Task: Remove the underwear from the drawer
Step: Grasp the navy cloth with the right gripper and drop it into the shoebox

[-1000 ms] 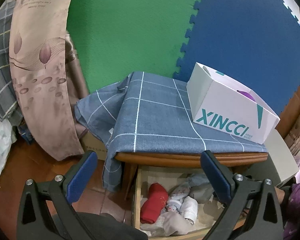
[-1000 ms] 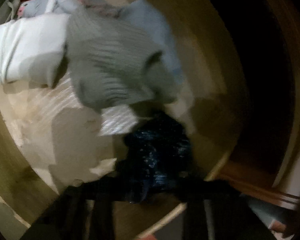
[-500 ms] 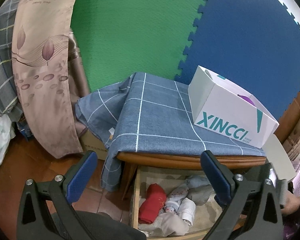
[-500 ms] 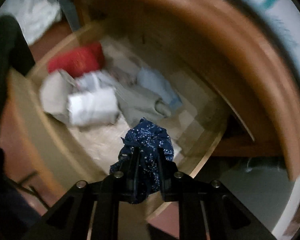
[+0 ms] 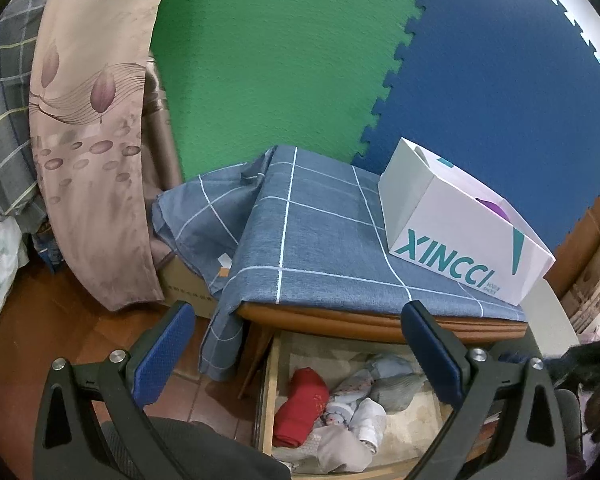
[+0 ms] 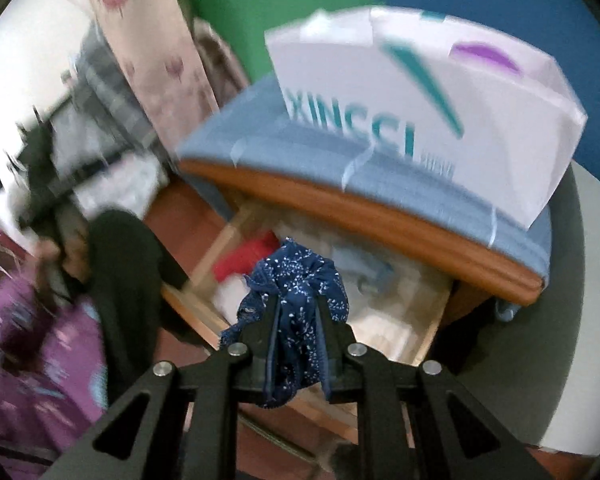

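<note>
One white box (image 5: pixel 456 240), teal "XINCCI" lettering

— What do we see of our left gripper (image 5: pixel 296 354)?
— Black angular arms, silver screw heads, and blue textured pads (image 5: pixel 162 354).
— And our right gripper (image 6: pixel 296 320)?
— The same black frame with silver screws, thin blue pads; beside it our purple patterned garment (image 6: pixel 16 360).

Navy white-speckled underwear (image 6: pixel 296 280); blue white-checked cloth (image 5: pixel 320 232); red roll (image 5: pixel 302 406).
</note>
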`<state>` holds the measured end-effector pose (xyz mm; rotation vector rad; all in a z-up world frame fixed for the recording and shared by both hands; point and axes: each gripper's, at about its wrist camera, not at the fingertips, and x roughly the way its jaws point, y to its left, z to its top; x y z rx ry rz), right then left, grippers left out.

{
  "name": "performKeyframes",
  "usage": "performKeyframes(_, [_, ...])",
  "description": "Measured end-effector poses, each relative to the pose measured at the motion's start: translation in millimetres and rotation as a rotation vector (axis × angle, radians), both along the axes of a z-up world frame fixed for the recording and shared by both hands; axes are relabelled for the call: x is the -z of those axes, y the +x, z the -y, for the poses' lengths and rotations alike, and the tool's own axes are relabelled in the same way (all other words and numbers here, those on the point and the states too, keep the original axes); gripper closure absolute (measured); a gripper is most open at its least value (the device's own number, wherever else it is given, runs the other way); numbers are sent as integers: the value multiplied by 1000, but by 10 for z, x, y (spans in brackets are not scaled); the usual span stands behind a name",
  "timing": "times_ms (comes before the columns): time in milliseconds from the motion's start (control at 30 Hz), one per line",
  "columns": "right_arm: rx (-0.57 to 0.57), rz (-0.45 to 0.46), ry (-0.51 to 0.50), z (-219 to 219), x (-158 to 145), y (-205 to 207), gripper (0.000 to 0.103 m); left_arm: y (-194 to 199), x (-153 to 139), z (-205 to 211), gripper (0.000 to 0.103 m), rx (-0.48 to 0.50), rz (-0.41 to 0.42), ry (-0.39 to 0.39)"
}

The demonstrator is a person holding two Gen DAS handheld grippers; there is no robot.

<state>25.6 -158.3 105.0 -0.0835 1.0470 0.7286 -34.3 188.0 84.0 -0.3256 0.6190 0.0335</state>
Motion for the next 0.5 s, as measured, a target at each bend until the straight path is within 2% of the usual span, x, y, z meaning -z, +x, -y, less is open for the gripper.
performKeyframes(100, [29,35,95,90,-372,48,87,-15,1,-20,1,-4,5,-12])
performKeyframes(300, [68,137,197,208,-1041,327,87,-54,-3,-75,1,-12,13,-39])
performKeyframes(400, [99,187,203,205,-1297,626,87,-60,-6,-79,1,-13,13,-37])
performKeyframes(500, [145,202,179,208,-1394,1046,87,-54,-10,-72,1,-8,11,-27])
